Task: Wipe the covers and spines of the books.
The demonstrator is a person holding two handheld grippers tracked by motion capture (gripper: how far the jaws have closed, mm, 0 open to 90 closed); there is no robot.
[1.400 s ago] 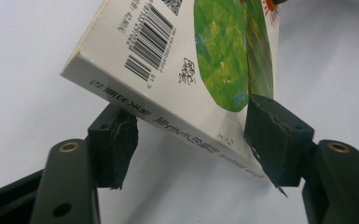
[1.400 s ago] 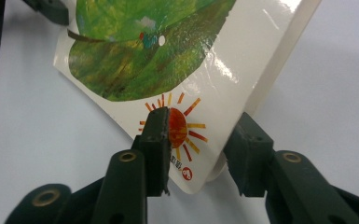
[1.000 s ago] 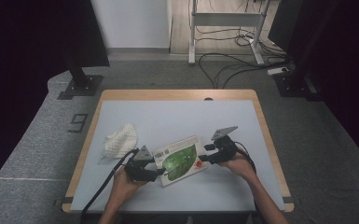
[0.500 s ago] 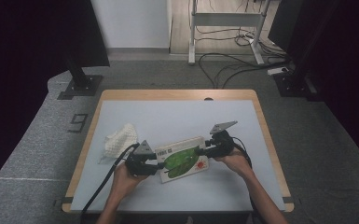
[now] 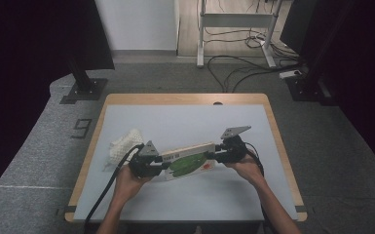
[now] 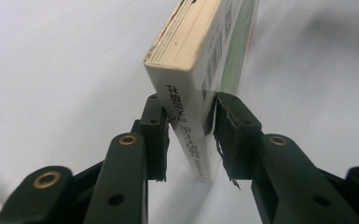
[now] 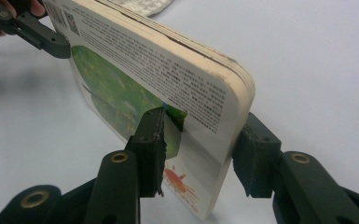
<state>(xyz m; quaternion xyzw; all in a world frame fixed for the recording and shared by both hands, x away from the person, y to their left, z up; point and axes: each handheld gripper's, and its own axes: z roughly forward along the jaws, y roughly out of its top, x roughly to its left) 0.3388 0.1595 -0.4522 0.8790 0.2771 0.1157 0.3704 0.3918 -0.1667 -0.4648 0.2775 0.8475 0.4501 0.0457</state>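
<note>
Clamping a board book (image 5: pixel 189 161) endwise, both hand-held grippers grip.

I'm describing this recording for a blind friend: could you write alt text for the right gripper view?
A thick board book with a green picture and small print on its cover stands tilted on edge over a pale table, its near end clamped by the right gripper. At its far end the left gripper grips it too.

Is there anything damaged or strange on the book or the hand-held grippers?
Yes. The black pad lining of the left hand-held gripper is torn and ragged along its edge, and the right hand-held gripper shows similar fraying. The board book has worn, chipped corners and stands tilted on its edge between both grippers, not lying flat on the table.
</note>
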